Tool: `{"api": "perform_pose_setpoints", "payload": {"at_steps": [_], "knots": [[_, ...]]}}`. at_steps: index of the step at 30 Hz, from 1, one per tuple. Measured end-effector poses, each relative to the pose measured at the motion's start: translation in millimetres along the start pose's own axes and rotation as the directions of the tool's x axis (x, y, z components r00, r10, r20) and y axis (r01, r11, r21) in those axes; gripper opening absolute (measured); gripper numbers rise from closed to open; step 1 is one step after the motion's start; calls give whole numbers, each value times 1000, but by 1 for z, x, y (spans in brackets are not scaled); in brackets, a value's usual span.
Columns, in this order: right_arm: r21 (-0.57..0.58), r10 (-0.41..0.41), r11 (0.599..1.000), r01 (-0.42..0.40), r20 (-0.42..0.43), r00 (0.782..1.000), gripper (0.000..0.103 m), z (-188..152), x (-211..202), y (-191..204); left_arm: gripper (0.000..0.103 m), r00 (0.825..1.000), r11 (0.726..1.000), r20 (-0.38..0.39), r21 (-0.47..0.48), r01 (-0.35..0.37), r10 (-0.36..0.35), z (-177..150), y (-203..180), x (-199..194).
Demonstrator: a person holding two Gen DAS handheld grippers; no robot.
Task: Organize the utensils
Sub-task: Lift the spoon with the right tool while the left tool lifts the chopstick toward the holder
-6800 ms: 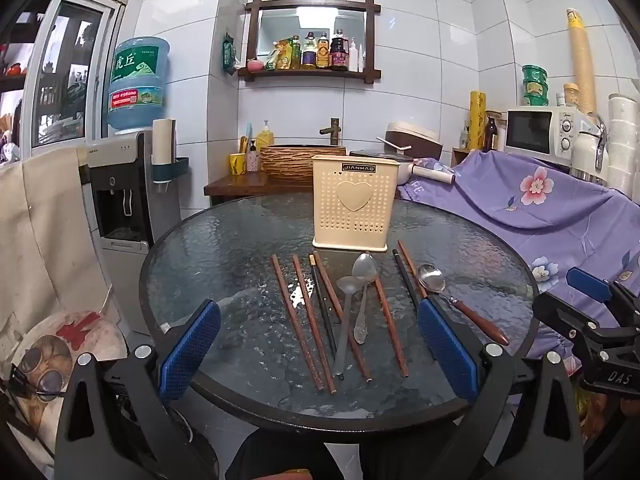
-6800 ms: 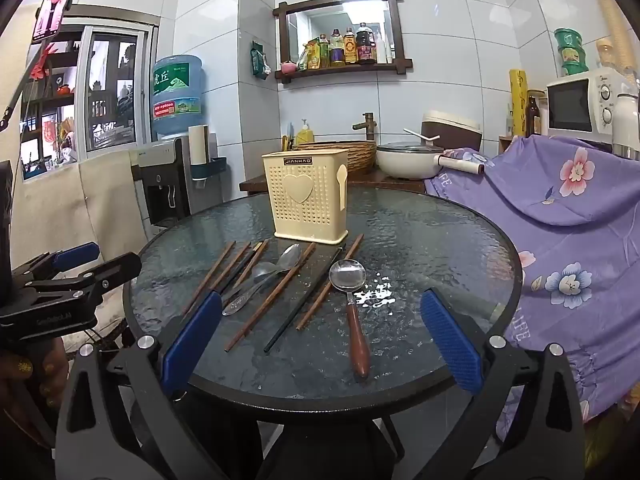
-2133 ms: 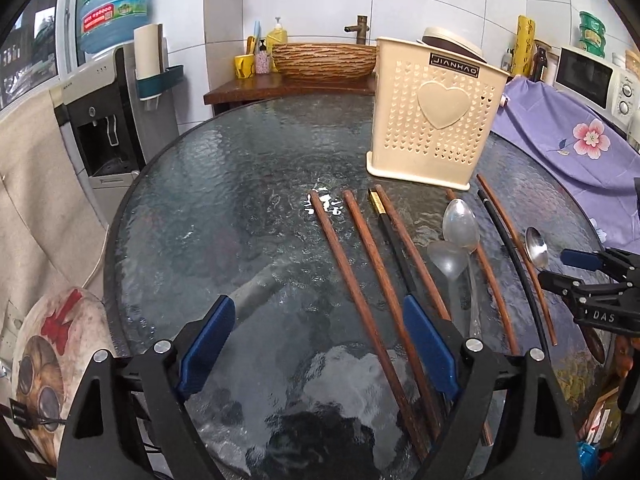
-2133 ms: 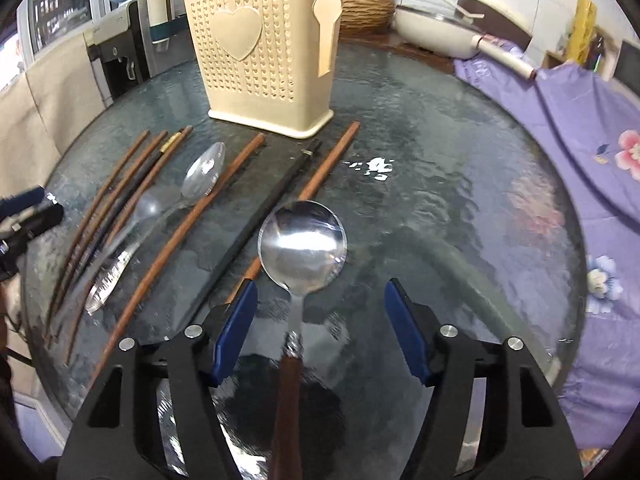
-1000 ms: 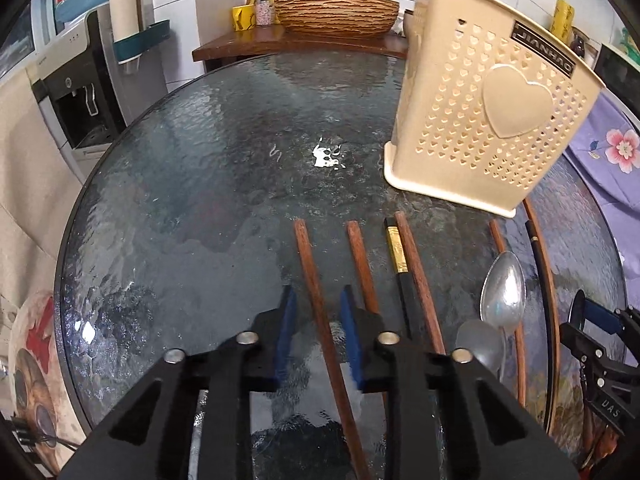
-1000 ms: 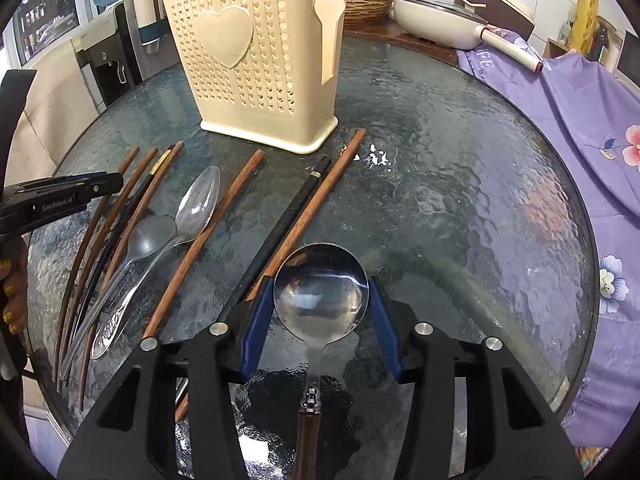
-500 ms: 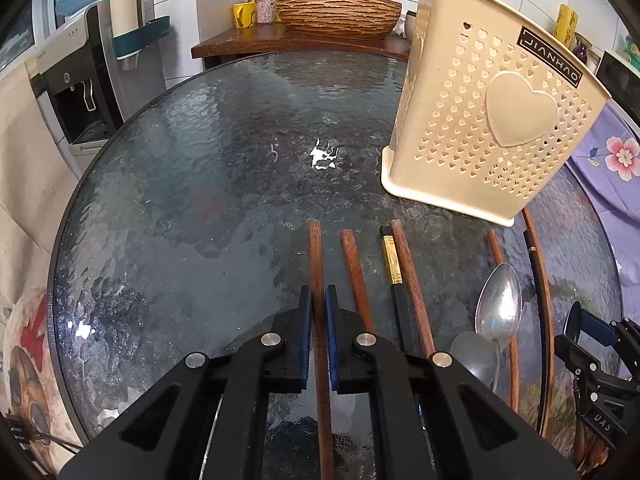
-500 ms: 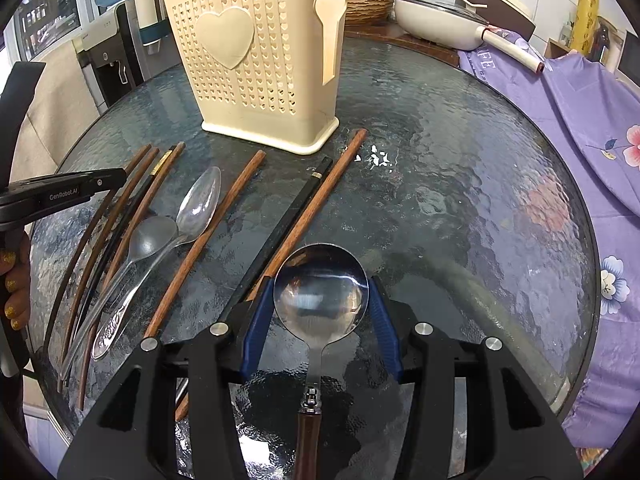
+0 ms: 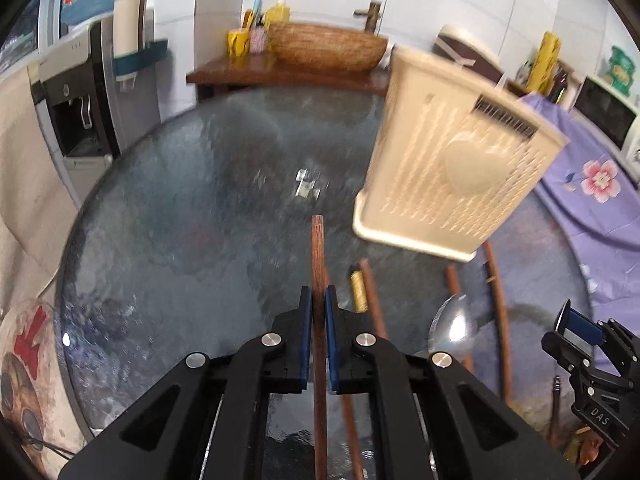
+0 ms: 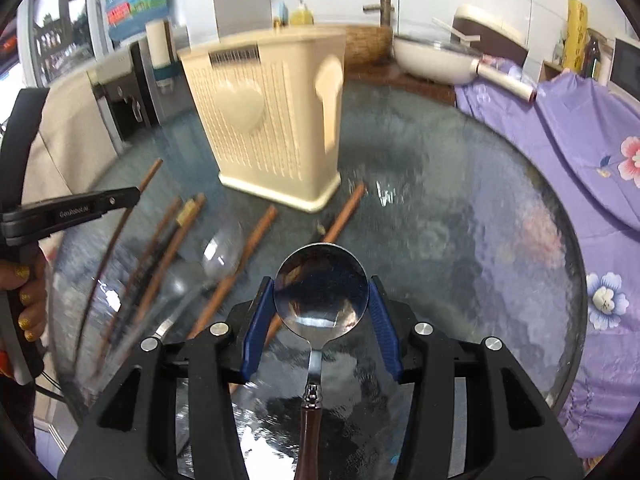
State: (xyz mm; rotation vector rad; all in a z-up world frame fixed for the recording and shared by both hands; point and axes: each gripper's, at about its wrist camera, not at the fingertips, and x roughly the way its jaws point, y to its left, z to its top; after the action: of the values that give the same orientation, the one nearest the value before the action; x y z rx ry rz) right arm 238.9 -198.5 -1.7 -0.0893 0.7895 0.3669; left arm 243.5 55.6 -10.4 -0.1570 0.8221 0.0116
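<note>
1. The left tool (image 9: 314,312) is clamped tight on a brown wooden chopstick (image 9: 317,256), which juts forward past its blue pads (image 9: 305,320) above the glass desk (image 9: 180,208).
2. The right tool (image 10: 320,316) grips the bowl of a wood-handled metal spoon (image 10: 320,292) between half-spread pads, handle trailing back.
3. The cream utensil holder (image 10: 264,120) stands ahead of both tools.
4. Loose chopsticks (image 10: 236,268) and two spoons (image 10: 220,252) lie on the desk between the tools.
</note>
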Motion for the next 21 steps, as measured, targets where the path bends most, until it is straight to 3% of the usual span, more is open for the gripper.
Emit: {"api": "perform_pose_setpoints", "payload": {"at_steps": [9,21], "knots": [[-28,44,999,-41,90,995,48,15,-48,1,7,988,998,144,28,59,-62,12,-7,-62],[-39,77,997,-72,143,987,48,18,-88,-3,7,971,994,217,76,81,-96,8,-10,-106]]}}
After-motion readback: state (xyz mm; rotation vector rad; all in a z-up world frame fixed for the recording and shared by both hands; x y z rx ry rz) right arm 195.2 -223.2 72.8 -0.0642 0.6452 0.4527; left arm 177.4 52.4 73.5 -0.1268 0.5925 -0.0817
